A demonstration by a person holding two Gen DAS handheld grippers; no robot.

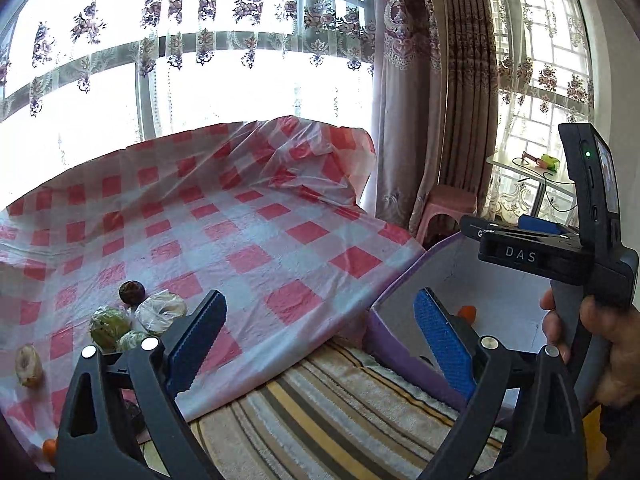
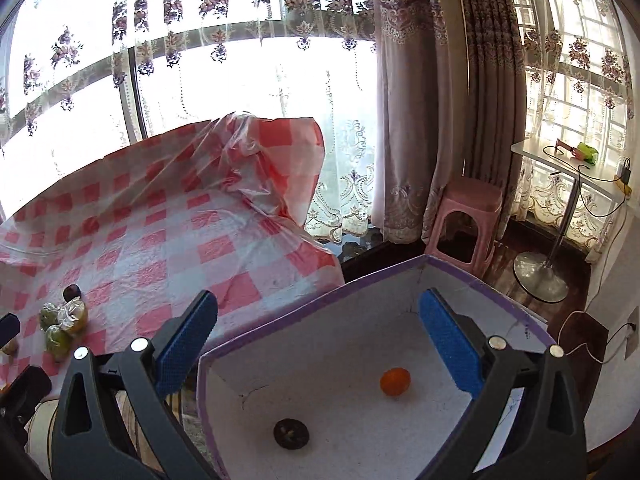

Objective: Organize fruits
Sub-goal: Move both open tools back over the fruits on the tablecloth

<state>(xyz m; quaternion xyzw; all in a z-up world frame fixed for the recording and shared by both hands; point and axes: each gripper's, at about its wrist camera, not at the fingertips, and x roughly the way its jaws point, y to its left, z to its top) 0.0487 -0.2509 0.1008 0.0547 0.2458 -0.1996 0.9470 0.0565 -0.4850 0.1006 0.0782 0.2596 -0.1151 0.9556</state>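
Observation:
My left gripper [image 1: 320, 298] is open and holds nothing, hanging over the edge of a red-checked tablecloth [image 1: 248, 240]. On the cloth at its lower left lie a dark round fruit [image 1: 132, 293], a plastic-wrapped fruit [image 1: 160, 312], green fruits [image 1: 109, 322] and a pale fruit [image 1: 29, 365]. My right gripper [image 2: 320, 300] is open and empty above a white box with a purple rim [image 2: 340, 332]. Inside the box lie an orange [image 2: 395, 381] and a dark round fruit [image 2: 291, 433]. In the left wrist view a hand [image 1: 600, 344] holds the right gripper's handle beside the box [image 1: 400, 356].
A striped rug [image 1: 340, 400] lies under the cloth's edge. A pink stool [image 2: 464, 220] stands by the curtains [image 2: 420, 120]. At the far right is a white side table [image 2: 560, 160] on a metal stand, with cables running to a wall socket [image 2: 632, 330].

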